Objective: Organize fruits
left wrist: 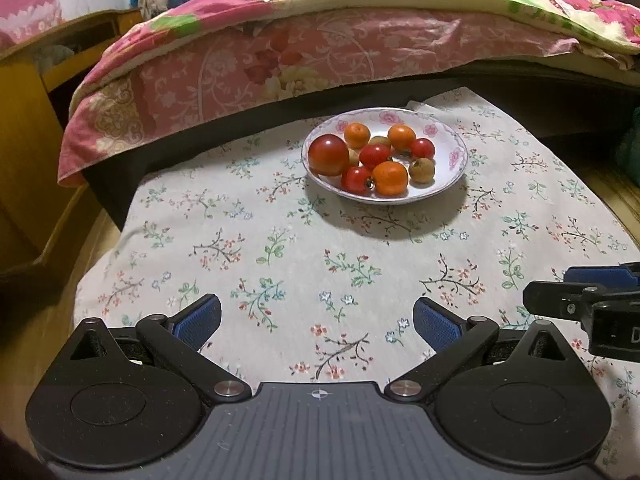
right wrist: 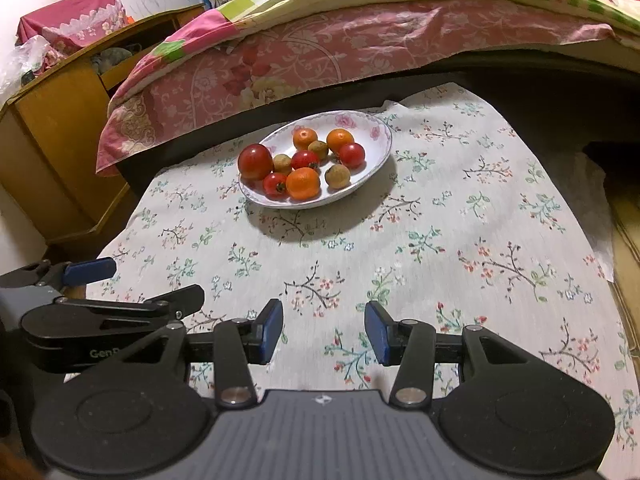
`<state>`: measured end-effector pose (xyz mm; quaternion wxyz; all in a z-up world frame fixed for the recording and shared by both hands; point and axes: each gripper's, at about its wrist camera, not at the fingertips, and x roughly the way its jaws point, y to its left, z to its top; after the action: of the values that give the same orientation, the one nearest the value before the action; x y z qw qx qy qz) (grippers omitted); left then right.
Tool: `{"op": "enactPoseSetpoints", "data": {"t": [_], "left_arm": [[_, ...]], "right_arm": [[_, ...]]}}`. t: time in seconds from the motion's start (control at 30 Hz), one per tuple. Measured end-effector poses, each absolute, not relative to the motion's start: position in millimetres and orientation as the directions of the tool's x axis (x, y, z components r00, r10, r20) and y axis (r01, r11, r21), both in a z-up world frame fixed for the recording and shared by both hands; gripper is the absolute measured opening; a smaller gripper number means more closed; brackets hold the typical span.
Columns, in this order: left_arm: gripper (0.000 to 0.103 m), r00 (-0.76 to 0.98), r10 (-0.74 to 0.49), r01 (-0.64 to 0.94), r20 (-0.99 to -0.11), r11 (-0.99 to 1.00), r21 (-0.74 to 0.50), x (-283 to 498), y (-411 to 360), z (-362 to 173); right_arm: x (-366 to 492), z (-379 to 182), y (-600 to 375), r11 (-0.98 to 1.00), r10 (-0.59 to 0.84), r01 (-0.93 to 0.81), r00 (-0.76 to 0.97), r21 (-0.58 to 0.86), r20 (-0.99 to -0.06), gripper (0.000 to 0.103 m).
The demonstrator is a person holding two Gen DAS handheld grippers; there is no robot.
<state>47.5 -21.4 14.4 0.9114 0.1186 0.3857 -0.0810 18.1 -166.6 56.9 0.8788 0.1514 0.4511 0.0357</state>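
Note:
A white floral plate (left wrist: 448, 176) (right wrist: 376, 148) stands at the far side of the flowered cloth. It holds a big red tomato (left wrist: 328, 155) (right wrist: 255, 161), small red tomatoes (left wrist: 374, 155) (right wrist: 352, 155), orange tangerines (left wrist: 390, 178) (right wrist: 303, 183) and brown longans (left wrist: 421, 170) (right wrist: 337, 176). My left gripper (left wrist: 318, 320) is open and empty over the near cloth. My right gripper (right wrist: 324, 334) is open and empty, also well short of the plate. Each gripper shows at the edge of the other's view.
The flowered cloth (left wrist: 280, 248) (right wrist: 440, 248) covers a low table. A bed with a pink quilt (left wrist: 280, 60) (right wrist: 320, 52) runs right behind the plate. A wooden cabinet (left wrist: 24, 140) (right wrist: 52, 136) stands at the left.

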Motion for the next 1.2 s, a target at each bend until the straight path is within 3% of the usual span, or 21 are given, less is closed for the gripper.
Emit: {"op": "enactPoseSetpoints", "data": {"t": [1.2], "left_arm": [[0.103,0.636,-0.093,0.219,-0.766,0.974,0.063,22,-11,9]], "right_arm": [[-12,58,-155,0.954,0.201,0.068,0.580,0.293,-0.789,0.045]]}}
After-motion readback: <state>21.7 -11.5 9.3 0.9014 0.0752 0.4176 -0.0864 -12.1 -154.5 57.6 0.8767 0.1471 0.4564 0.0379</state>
